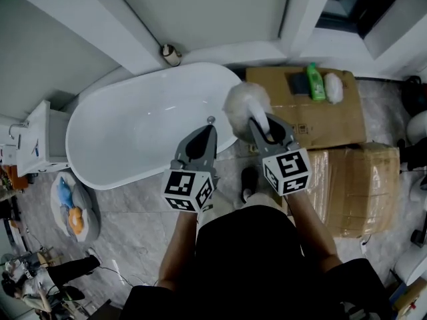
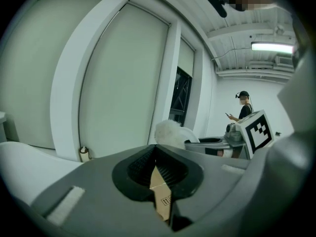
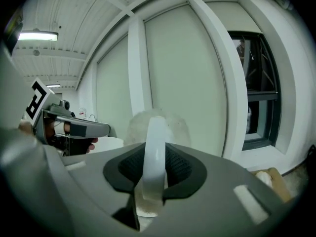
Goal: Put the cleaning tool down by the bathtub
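Note:
The cleaning tool is a white fluffy-headed brush (image 1: pixel 245 103) with a pale plastic handle (image 3: pixel 153 157). My right gripper (image 1: pixel 265 127) is shut on that handle, and the fluffy head (image 3: pixel 158 125) sticks up past the jaws, over the right rim of the white bathtub (image 1: pixel 127 129). My left gripper (image 1: pixel 209 127) hangs beside it over the tub's near rim, jaws shut with nothing between them. In the left gripper view the fluffy head (image 2: pixel 170 131) shows just past the jaws, with my right gripper (image 2: pixel 224 143) behind it.
A flat cardboard sheet (image 1: pixel 347 115) right of the tub carries a green bottle (image 1: pixel 315 82), a dark sponge (image 1: pixel 297 83) and a white cloth (image 1: pixel 333 87). A wrapped cardboard box (image 1: pixel 357 185) stands nearer. A basket of toys (image 1: pixel 72 209) lies left, by a white cabinet (image 1: pixel 41 139). A person (image 2: pixel 243 107) stands far off.

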`<state>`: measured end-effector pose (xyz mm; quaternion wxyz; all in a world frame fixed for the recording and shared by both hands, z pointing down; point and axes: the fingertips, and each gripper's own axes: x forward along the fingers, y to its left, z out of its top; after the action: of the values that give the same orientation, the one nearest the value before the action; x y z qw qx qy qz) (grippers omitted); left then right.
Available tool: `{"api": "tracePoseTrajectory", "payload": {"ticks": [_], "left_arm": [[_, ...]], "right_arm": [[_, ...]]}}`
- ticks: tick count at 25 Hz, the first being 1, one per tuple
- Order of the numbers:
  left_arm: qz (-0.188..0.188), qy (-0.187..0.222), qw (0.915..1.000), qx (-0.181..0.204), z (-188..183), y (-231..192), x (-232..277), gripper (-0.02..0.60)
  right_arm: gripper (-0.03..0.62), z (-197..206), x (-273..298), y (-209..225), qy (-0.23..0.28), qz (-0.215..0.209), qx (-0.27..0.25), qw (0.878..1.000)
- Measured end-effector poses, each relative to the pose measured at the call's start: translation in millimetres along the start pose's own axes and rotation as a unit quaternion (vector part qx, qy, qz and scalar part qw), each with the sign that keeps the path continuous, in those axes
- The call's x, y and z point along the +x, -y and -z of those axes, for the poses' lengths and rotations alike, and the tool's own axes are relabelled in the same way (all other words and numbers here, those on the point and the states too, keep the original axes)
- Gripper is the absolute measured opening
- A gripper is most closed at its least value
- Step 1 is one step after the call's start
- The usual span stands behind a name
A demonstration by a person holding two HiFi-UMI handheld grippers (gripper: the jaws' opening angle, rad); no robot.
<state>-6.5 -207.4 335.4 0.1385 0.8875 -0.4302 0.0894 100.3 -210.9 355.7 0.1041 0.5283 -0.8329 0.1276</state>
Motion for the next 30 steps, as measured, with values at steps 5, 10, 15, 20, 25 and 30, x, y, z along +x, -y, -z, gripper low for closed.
{"api": "tracePoseTrajectory", "payload": {"ticks": [5, 10, 15, 20, 25, 30], "left_arm": [[0.013, -0.017, 0.9998, -0.002, 12, 8, 17, -0.002], [0.024, -0.032, 0.9992, -0.008, 23, 11, 31, -0.002], [0.033, -0.045, 0.9983, -0.015, 34, 6, 46, -0.002], [0.047, -0.053, 0.9972, -0.022, 39, 1, 62, -0.002], [0.060, -0.069, 0.9954, -0.029, 52, -8, 78, -0.002], [0.078, -0.087, 0.9924, -0.038, 64, -15, 94, -0.002]], "right_arm": [[0.095, 28, 9, 28, -0.028, 0.021, 0.022, 0.999], [0.095, 50, 18, 47, -0.049, 0.037, 0.035, 0.998], [0.095, 70, 28, 59, -0.067, 0.053, 0.045, 0.995], [0.094, 90, 40, 72, -0.081, 0.072, 0.058, 0.992], [0.094, 112, 57, 83, -0.100, 0.090, 0.072, 0.988], [0.094, 132, 72, 99, -0.113, 0.111, 0.098, 0.982]]}}
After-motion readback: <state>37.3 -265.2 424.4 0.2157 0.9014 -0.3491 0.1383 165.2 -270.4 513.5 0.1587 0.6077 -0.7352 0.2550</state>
